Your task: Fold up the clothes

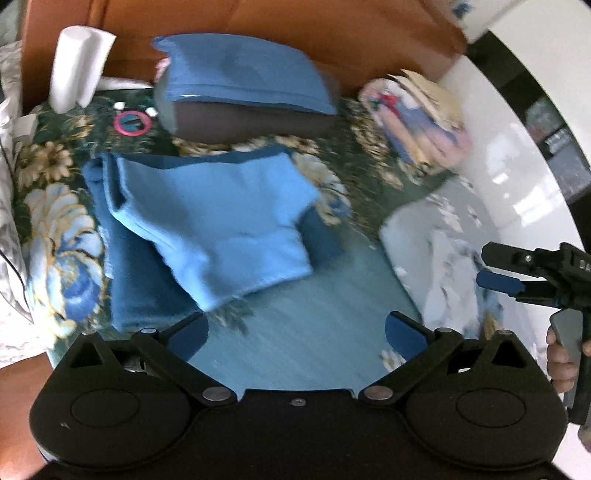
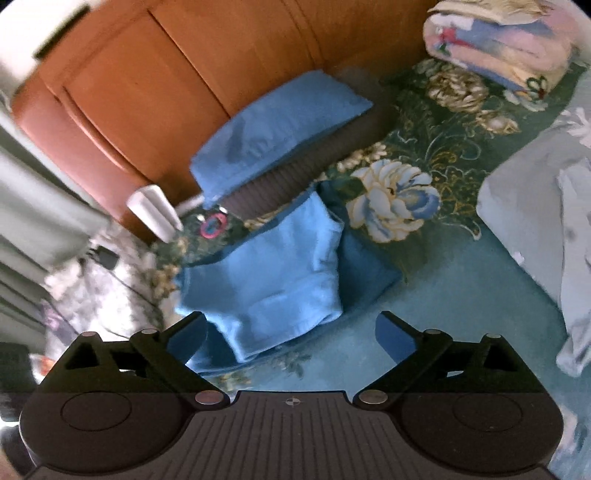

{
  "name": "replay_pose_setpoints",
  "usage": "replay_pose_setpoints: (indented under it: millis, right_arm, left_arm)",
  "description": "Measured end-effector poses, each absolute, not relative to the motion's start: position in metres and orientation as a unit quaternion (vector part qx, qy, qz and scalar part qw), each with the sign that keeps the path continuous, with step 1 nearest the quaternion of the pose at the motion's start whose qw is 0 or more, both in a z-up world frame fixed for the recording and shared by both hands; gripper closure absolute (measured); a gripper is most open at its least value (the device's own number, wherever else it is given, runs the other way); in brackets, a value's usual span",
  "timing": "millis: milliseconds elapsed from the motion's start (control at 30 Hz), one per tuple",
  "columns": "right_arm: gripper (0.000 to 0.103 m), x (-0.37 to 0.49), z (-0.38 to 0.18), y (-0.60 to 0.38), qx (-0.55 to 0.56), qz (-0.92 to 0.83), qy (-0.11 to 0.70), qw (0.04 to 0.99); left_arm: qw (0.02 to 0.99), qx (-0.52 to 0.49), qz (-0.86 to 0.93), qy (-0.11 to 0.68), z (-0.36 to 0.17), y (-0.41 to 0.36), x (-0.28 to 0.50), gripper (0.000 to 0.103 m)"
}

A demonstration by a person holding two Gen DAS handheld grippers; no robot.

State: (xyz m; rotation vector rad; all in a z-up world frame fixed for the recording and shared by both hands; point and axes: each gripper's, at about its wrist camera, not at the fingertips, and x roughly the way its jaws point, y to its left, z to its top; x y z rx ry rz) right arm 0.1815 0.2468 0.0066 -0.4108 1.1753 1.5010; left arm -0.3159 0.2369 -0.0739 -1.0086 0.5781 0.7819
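A light blue garment (image 1: 218,218) lies partly folded on top of a darker blue cloth (image 1: 144,273) on the floral bedspread (image 1: 55,236). It also shows in the right wrist view (image 2: 280,273). My left gripper (image 1: 295,332) is open and empty, hovering just in front of the garment's near edge. My right gripper (image 2: 290,334) is open and empty, above the garment's near edge. The right gripper also shows at the right edge of the left wrist view (image 1: 495,266), held by a hand, apart from the clothes.
A blue pillow (image 1: 240,74) lies on a dark cushion (image 1: 251,122) against the wooden headboard (image 1: 295,22). A folded patterned quilt (image 1: 417,118) sits at the back right. A grey floral blanket (image 1: 443,251) lies at right. A white roll (image 1: 77,70) and a pink ring (image 1: 131,123) sit back left.
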Motion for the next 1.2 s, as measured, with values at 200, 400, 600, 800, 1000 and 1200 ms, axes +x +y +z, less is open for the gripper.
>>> replay_pose_setpoints:
  millis: [200, 400, 600, 800, 1000, 1200]
  right_arm:
    - [0.004, 0.172, 0.037, 0.158, -0.124, 0.643, 0.490, 0.575]
    - [0.004, 0.169, 0.048, 0.065, -0.070, 0.639, 0.476, 0.599]
    - [0.003, 0.170, 0.043, -0.019, -0.044, 0.618, 0.476, 0.625]
    - [0.003, 0.169, 0.027, -0.085, -0.041, 0.583, 0.501, 0.639]
    - [0.003, 0.164, 0.024, -0.132, -0.019, 0.552, 0.508, 0.661]
    - [0.002, 0.148, 0.029, -0.166, 0.002, 0.507, 0.498, 0.704]
  left_arm:
    - [0.792, -0.436, 0.337, 0.265, -0.049, 0.169, -0.341, 0.002]
    - [0.814, -0.399, 0.323, 0.271, -0.030, 0.094, -0.373, 0.002]
    - [0.827, -0.385, 0.320, 0.254, -0.011, 0.025, -0.381, 0.002]
    - [0.832, -0.365, 0.311, 0.278, -0.005, -0.021, -0.359, 0.002]
    - [0.853, -0.323, 0.285, 0.294, 0.022, -0.017, -0.278, 0.002]
    - [0.872, -0.280, 0.255, 0.311, 0.038, 0.010, -0.172, 0.002]
